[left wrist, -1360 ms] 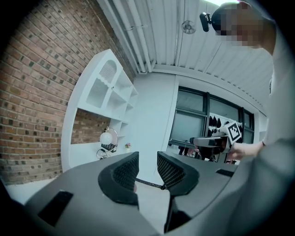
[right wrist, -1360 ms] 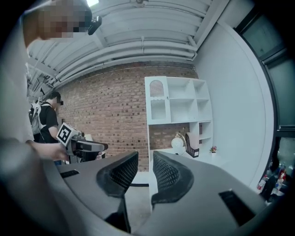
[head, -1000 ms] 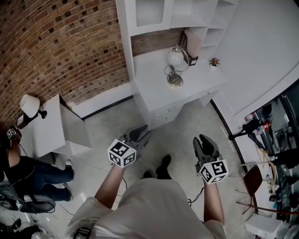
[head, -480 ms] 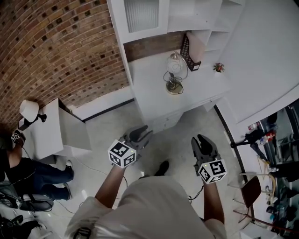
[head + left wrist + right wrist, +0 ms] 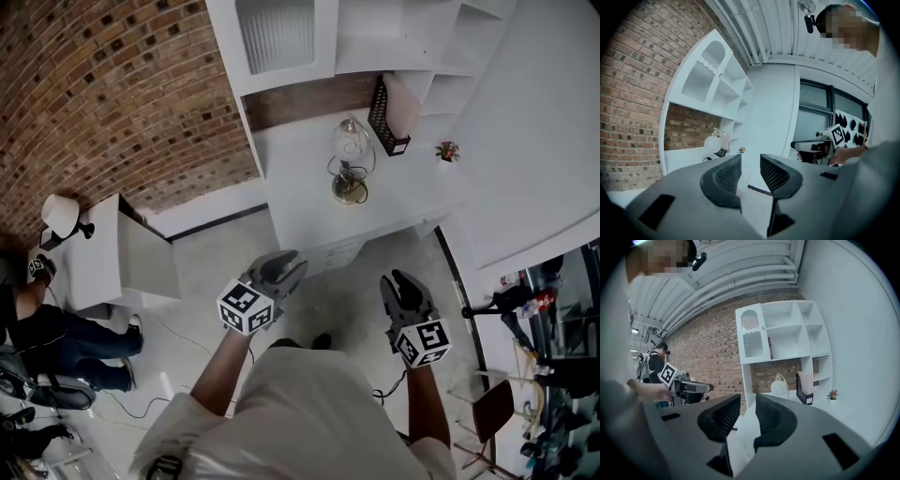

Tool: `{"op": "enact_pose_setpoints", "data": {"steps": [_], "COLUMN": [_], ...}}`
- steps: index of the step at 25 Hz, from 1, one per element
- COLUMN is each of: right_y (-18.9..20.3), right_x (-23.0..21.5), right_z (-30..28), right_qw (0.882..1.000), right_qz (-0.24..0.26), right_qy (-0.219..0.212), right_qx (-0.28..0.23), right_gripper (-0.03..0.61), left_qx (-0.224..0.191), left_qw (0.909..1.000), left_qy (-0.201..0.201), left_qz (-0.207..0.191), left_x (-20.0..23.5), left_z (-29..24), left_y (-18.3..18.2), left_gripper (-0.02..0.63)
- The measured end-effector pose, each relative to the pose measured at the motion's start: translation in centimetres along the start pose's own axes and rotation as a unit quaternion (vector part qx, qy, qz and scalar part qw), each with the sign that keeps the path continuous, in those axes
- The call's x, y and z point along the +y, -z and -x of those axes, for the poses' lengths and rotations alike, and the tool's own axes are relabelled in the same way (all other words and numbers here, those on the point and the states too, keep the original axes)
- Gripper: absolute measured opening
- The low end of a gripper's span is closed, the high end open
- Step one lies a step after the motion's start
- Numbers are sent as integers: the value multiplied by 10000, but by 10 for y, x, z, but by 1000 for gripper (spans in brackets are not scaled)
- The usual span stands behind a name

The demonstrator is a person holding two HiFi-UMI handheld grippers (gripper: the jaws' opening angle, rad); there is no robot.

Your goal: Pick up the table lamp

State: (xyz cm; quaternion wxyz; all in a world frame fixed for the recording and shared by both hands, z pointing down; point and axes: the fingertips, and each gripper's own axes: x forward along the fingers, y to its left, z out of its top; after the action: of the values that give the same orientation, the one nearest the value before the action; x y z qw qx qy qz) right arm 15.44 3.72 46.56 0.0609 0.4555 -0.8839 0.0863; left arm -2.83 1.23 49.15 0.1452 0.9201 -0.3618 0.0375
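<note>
The left gripper [image 5: 280,266] and right gripper [image 5: 401,285] are hovering empty, jaws apart, well short of the table lamp [image 5: 349,164] standing on the white desk [image 5: 300,183]; its globe [image 5: 349,141] is looking fragile, so I'd be gripping the stem [image 5: 348,174].

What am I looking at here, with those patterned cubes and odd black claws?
A person, no robot, holds a tool in each hand: the left hand-held gripper and the right hand-held gripper. The patterned cubes are part of them. The head view comes from a camera on the person's head, looking down. The two gripper views come from cameras riding on each one, looking along its jaws. Ahead stands a white desk with a table lamp, a black file holder and a tiny flower pot. Both pairs of jaws stand apart, holding nothing.
</note>
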Motion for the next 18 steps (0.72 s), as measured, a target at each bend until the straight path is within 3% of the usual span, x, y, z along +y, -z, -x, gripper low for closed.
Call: {"op": "enact_pose_setpoints", "data": {"steps": [11,18], "right_y": [-4,2], "right_x": [-41,-66], "right_z": [-29,-64], "right_qw": [9999,9997], "right_qz": [-33,-132], "right_qy": [-112,3], "right_qx": [83,183], "right_gripper": [115,115], "left_qx": [79,152], "left_qw": [9999,9998], "left_qy": [-79,28], "left_qz": [86,132], "left_x": [18,52], "left_z": [-43,-77], "left_y": [-4,-4], "left_gripper": [141,140]}}
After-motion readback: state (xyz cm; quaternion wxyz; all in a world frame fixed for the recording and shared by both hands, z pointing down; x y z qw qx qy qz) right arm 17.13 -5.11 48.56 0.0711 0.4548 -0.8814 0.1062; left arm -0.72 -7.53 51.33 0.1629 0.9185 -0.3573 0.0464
